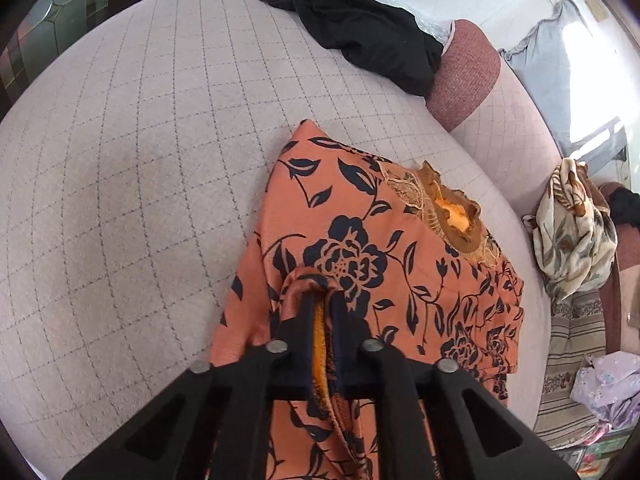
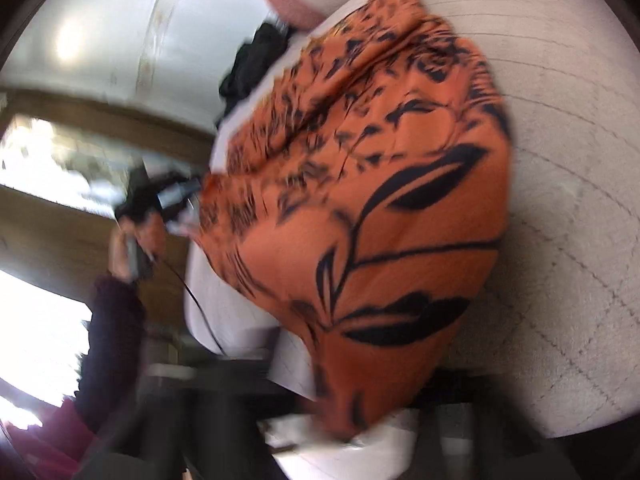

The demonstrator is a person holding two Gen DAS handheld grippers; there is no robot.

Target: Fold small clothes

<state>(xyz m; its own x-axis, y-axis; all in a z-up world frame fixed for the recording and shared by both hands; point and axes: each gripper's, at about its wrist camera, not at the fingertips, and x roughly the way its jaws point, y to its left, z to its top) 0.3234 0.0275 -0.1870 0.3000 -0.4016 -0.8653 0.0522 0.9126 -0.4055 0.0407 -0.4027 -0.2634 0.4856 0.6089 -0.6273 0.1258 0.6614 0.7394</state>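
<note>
The orange floral garment [image 1: 360, 256] lies on a grey checked cushion surface [image 1: 120, 200], its lace-trimmed neckline [image 1: 452, 216] turned toward the right side of the left wrist view. One part of the cloth is doubled over the rest. The left tongs [image 1: 320, 304] are closed on a gathered fold of this garment, with orange lining showing between the two black fingers [image 1: 300, 320].

In the right wrist view the same garment [image 2: 380, 200] fills the middle of the frame, draped toward the camera. The picture is heavily blurred. The right tongs [image 2: 360, 416] sit at the bottom edge behind the cloth; whether they are closed on it cannot be told.

A crumpled black garment [image 1: 352, 28] lies at the far edge of the cushion, well apart from the orange one. A cream leaf-print cloth [image 1: 576, 232] is bunched at the right, beside a reddish armrest [image 1: 464, 72]. A lilac cloth [image 1: 608, 388] lies lower right.
</note>
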